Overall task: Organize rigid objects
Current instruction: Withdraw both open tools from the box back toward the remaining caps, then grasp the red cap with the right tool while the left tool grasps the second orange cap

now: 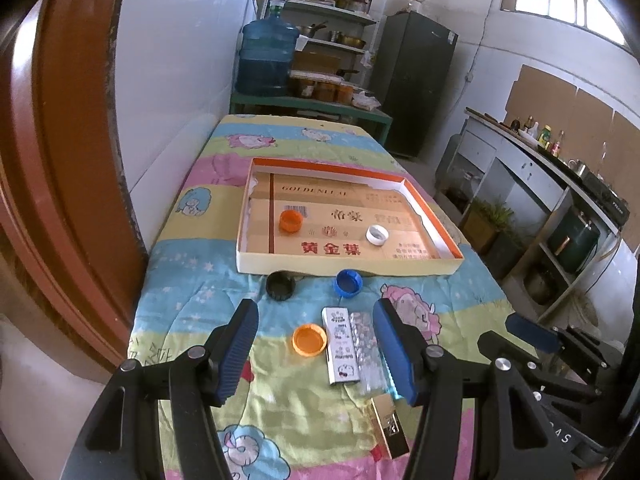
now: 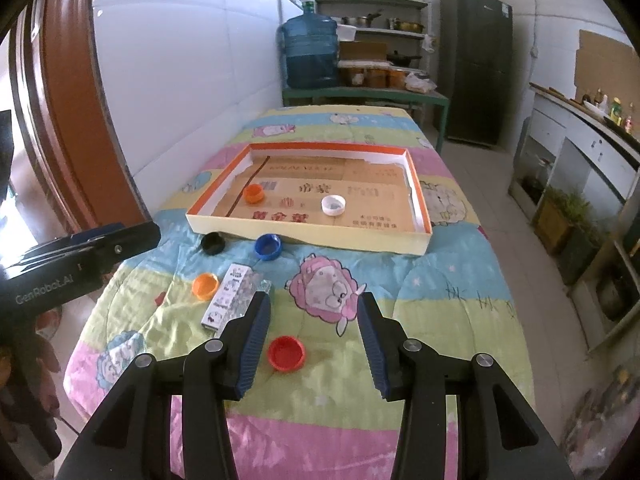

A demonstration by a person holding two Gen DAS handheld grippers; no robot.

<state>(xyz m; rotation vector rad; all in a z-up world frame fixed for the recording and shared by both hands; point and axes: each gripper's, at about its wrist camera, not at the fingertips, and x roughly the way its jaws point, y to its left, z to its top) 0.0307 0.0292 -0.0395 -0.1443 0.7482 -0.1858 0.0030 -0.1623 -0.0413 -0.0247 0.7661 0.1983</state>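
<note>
A shallow cardboard tray (image 1: 344, 270) (image 2: 304, 236) lies mid-table and holds an orange cap (image 1: 290, 221) (image 2: 254, 193) and a white cap (image 1: 377, 234) (image 2: 333, 204). In front of it lie a black cap (image 1: 280, 285) (image 2: 212, 243), a blue cap (image 1: 348, 283) (image 2: 267, 246), an orange cap (image 1: 309, 339) (image 2: 205, 285), a white printed box (image 1: 340, 344) (image 2: 228, 295), a clear patterned box (image 1: 366, 350) and a gold box (image 1: 390, 426). My left gripper (image 1: 316, 350) is open over the orange cap and white box. My right gripper (image 2: 312, 336) is open, with a red cap (image 2: 285, 353) between its fingers.
The table wears a cartoon-print cloth (image 1: 192, 280) (image 2: 440, 300). A brown door frame (image 1: 60, 160) and white wall lie left. A green bench with a water jug (image 1: 266, 56) stands behind; a fridge (image 2: 476, 64) and counter (image 1: 540, 184) are to the right.
</note>
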